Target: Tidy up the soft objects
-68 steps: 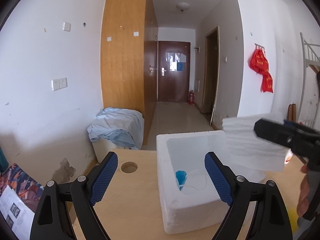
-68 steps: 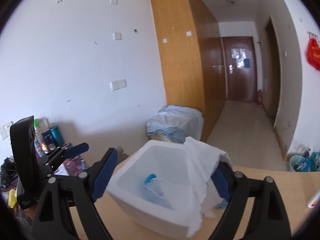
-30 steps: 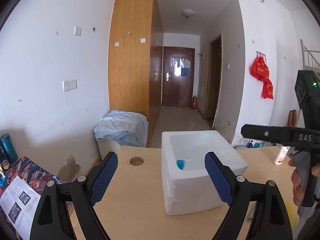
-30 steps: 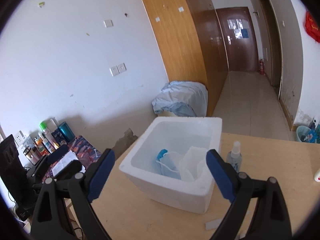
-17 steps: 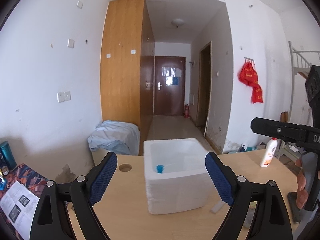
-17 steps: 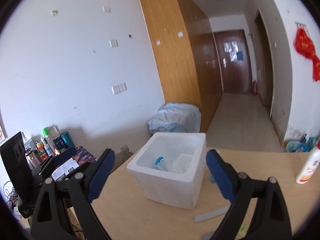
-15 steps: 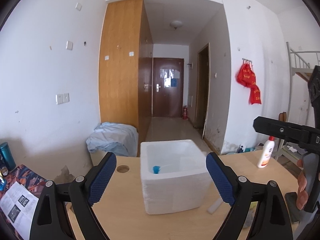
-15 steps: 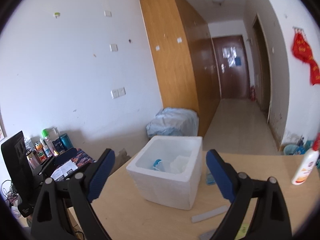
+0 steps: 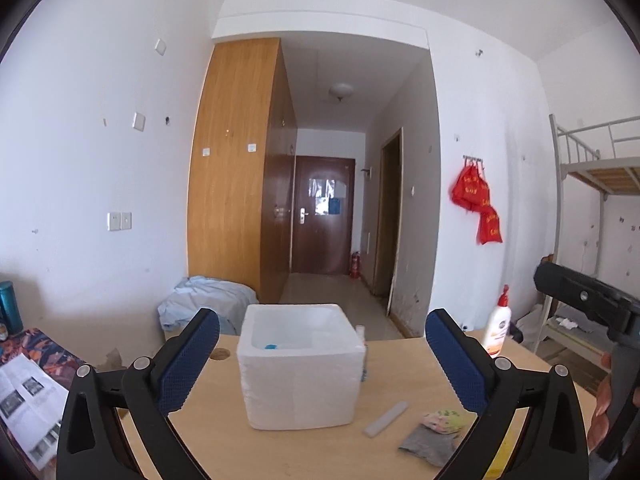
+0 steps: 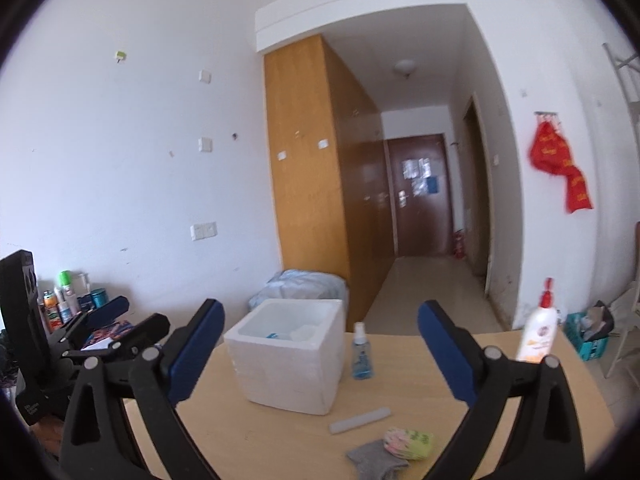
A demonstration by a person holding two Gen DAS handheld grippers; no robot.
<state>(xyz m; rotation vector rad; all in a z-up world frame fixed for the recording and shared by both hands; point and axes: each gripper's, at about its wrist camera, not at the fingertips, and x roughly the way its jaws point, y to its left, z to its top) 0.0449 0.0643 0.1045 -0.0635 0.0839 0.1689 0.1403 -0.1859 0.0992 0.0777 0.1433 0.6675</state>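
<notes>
A white foam box [image 9: 298, 364] stands on the wooden table [image 9: 224, 436]; it also shows in the right wrist view [image 10: 286, 364]. Inside it lie a blue item [image 9: 271, 346] and a white cloth [image 10: 302, 333]. A grey cloth [image 10: 376, 460] and a yellow-pink floral cloth [image 10: 408, 442] lie on the table in front of the box; both also show in the left wrist view, the grey one [image 9: 426, 444] and the floral one [image 9: 446, 420]. My left gripper [image 9: 322, 354] is open and empty, held back from the box. My right gripper [image 10: 320, 344] is open and empty.
A white stick [image 10: 359, 420] lies by the cloths. A blue spray bottle [image 10: 361, 358] stands right of the box. A lotion bottle [image 10: 538, 330] stands at the table's right. Bottles [image 10: 64, 296] and papers [image 9: 28, 396] are at the left. A cable hole [image 9: 219, 354] is in the table.
The right gripper let go of the white cloth into the box. Both grippers have pulled back and up, so the box looks smaller and the cloths on the table came into view.
</notes>
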